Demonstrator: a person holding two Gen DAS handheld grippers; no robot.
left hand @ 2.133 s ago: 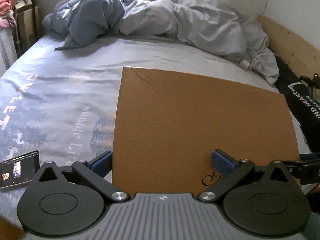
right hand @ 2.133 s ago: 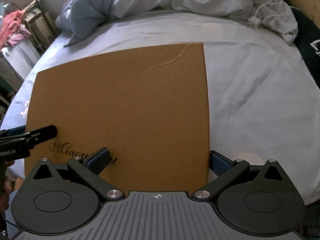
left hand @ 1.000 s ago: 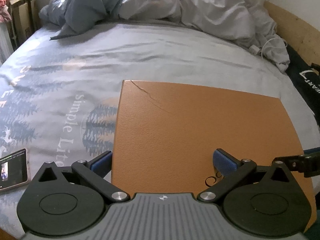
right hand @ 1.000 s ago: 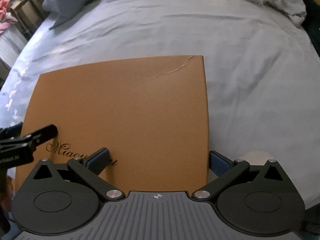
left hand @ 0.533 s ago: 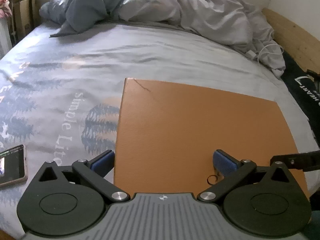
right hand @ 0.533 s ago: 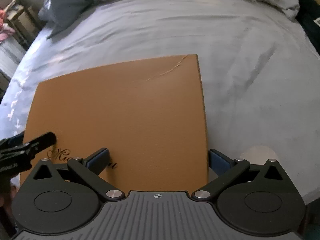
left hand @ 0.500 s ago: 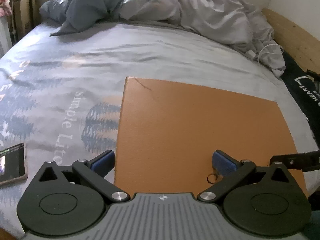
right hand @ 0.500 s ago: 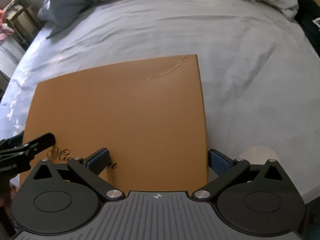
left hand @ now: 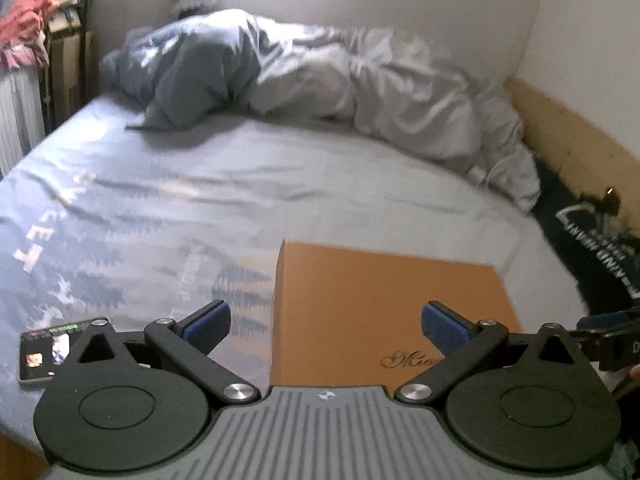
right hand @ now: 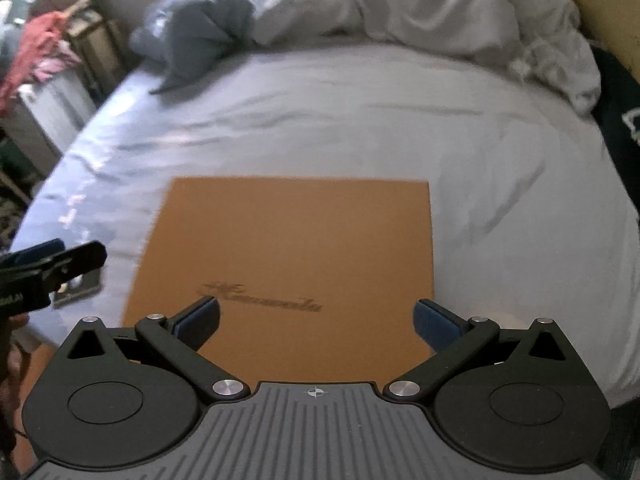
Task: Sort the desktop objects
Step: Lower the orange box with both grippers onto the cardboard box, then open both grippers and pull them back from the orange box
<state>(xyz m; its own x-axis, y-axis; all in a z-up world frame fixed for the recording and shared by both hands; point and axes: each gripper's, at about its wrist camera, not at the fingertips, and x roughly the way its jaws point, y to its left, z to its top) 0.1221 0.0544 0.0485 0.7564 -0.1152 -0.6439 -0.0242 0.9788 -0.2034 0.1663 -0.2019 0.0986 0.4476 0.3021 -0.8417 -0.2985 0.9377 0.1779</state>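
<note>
Blue rubber pads line the black fingers (left hand: 208,322) of the left gripper (left hand: 326,326), which are spread wide apart and hold nothing. Between and just beyond them lies a flat orange-brown box (left hand: 384,304) with dark script lettering near its close edge, resting on the bed sheet (left hand: 280,184). The right gripper (right hand: 316,318) is also spread wide and empty, its blue-padded fingers (right hand: 434,324) hovering over the near edge of the same box (right hand: 296,248), one on either side of the lettering. Each gripper's black tip shows at the edge of the other's view. To the left of the box, near the bed's edge, a phone (left hand: 48,350) lies flat with its screen lit. Farther back, a rumpled grey duvet (left hand: 320,76) is heaped across the head of the bed. A dark cloth with white lettering (left hand: 592,240) lies along the right side, against a wooden board (left hand: 568,128). Both views are somewhat blurred.
</note>
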